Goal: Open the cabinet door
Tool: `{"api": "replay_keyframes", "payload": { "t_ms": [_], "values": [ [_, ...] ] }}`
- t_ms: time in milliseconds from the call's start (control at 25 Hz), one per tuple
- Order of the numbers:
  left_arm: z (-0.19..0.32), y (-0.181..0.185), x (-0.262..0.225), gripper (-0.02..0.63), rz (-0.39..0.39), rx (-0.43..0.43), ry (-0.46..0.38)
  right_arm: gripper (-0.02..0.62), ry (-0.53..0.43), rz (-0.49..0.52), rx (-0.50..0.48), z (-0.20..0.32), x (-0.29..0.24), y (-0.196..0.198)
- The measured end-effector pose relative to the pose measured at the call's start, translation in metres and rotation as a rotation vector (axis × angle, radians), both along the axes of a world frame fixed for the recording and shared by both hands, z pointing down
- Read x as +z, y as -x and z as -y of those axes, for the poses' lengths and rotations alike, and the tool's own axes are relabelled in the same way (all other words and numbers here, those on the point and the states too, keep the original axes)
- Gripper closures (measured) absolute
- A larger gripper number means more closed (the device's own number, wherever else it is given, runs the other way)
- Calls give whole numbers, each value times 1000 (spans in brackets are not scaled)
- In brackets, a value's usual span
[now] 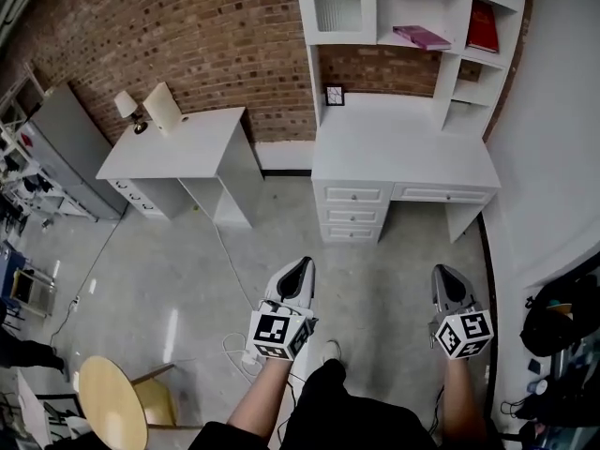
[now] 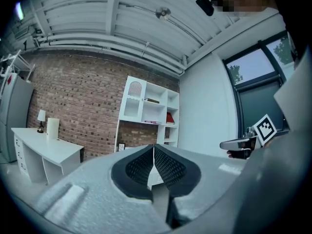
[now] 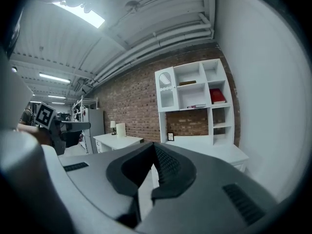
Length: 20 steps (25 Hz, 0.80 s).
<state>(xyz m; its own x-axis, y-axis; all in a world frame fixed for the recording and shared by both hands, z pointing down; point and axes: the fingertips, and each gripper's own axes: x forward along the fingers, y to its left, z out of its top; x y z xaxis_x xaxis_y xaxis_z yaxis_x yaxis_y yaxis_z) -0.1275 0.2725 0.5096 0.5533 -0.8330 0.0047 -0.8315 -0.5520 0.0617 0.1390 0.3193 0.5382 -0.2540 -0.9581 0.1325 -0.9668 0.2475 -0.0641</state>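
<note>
Ahead of left gripper (image 1: 304, 264), right gripper (image 1: 442, 271): floor (image 1: 281, 237), then desk (image 1: 403, 153) front edge.

We hold our left gripper (image 1: 305, 268) and our right gripper (image 1: 441, 272) out in front of us. They are side by side and well apart, and both point ahead, about flat. Our left arm (image 1: 255, 399) and right arm (image 1: 461, 403) reach out behind them. Both grippers have their jaws pressed together with nothing between them.

Cabinet door (image 1: 337, 6) handle too small
</note>
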Motion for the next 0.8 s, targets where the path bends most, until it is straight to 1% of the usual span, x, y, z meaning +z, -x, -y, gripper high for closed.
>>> {"api": "replay_keyframes", "payload": {
  "t_ms": [200,320,480,640,800],
  "values": [
    [62,12,-5,586,14,-1,-2,594,23,-31,-14,63,-5,23],
    [97,12,-6,586,11,20,-11,594,37,-34,-15,102,-4,33],
    [130,28,-7,586,10,51,-17,594,38,-43,-29,145,-6,67],
    [157,41,-1,586,5,78,-19,594,35,-61,-23,171,-6,88],
    [175,54,4,586,-13,75,-17,594,66,-78,-21,177,5,95]
  ]
}}
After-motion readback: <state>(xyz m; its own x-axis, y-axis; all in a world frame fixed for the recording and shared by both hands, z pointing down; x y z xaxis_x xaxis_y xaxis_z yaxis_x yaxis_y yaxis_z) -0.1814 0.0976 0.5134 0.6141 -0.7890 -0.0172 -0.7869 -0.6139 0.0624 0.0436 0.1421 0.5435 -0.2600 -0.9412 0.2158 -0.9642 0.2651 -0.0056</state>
